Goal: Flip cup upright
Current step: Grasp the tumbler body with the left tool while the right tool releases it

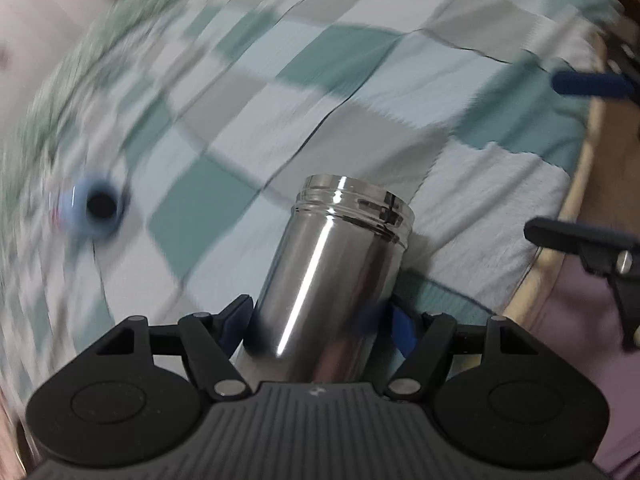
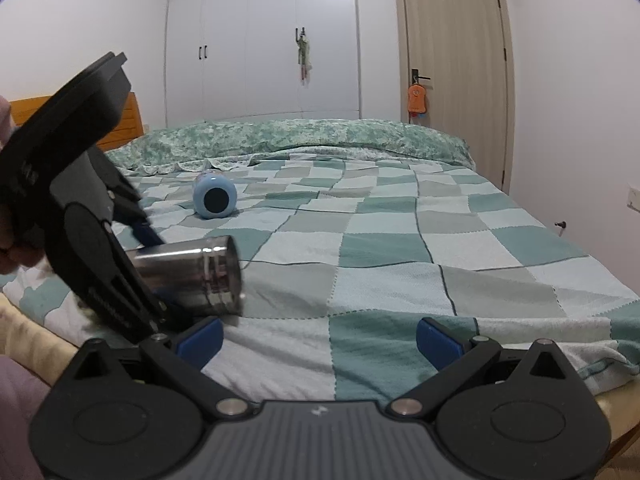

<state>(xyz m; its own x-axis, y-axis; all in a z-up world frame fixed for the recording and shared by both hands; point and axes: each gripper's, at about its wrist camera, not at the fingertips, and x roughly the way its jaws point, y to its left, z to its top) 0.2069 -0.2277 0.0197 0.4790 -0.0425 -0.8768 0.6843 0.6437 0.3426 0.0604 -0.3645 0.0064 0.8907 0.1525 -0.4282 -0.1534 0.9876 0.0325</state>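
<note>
A shiny steel cup is held in my left gripper, which is shut on its lower body. In the right wrist view the steel cup is lifted above the bed, lying roughly level with its threaded mouth pointing right, and the left gripper reaches in from the left. My right gripper is open and empty, low over the near edge of the bed; its fingers show at the right of the left wrist view.
A checkered teal and white blanket covers the bed. A light blue cup lies on its side farther back; it shows blurred in the left wrist view. A green quilt, wardrobe and door stand behind. The bed's wooden edge is at right.
</note>
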